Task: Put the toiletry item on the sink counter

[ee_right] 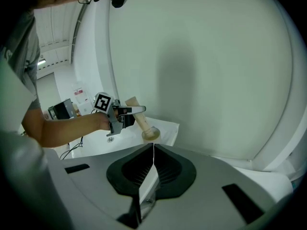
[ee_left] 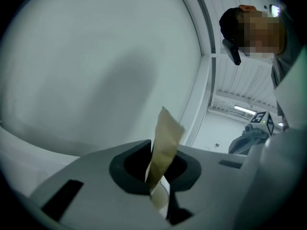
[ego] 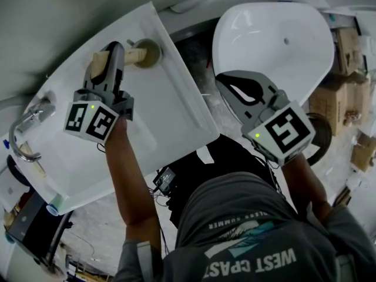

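Note:
The toiletry item is a beige tube [ego: 136,54] with a wide round cap. My left gripper [ego: 116,51] is shut on the tube's flat end, which shows pinched between the jaws in the left gripper view [ee_left: 165,138]. In the right gripper view the tube [ee_right: 139,120] leans, with its cap down on the far corner of the white sink counter [ee_right: 165,128]. My right gripper [ego: 223,82] hangs shut with nothing in it over the gap between the sink and a white tub; its jaws [ee_right: 152,150] meet edge to edge.
A chrome faucet [ego: 26,128] stands at the sink's left end, with the basin [ego: 170,110] below my left gripper. The white tub [ego: 276,40] lies to the right. Cardboard boxes [ego: 346,46] are stacked at the far right. A pale wall rises behind the counter.

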The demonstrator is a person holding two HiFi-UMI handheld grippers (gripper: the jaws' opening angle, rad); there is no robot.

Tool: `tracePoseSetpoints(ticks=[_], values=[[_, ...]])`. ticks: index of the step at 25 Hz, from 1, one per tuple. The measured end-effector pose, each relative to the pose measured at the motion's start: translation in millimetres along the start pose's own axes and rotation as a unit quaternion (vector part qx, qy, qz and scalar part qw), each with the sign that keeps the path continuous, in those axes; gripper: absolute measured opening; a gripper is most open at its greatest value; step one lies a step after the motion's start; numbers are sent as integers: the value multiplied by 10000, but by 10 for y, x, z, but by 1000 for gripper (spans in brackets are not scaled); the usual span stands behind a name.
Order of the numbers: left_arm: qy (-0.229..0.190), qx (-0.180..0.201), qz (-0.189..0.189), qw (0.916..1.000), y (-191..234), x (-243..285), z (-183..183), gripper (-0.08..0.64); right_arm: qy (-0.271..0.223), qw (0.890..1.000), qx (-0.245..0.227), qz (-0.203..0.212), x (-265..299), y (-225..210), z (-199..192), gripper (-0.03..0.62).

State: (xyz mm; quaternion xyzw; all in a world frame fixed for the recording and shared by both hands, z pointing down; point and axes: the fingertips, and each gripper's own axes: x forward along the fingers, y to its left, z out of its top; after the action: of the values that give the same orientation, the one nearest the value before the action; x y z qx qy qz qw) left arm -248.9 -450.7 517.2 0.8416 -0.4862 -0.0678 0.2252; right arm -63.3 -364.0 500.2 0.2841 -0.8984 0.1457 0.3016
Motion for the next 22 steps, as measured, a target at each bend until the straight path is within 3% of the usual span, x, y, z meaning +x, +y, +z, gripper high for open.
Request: tracePoseSetpoints(ticks=[6, 22], values=[[82, 157, 124, 9998, -10, -35, 53, 129, -72, 9999, -98, 65, -13, 13, 80, 31], [-282, 818, 444, 9953, -281, -508, 636, 132, -484, 9977, -458, 146, -273, 178, 377, 31]])
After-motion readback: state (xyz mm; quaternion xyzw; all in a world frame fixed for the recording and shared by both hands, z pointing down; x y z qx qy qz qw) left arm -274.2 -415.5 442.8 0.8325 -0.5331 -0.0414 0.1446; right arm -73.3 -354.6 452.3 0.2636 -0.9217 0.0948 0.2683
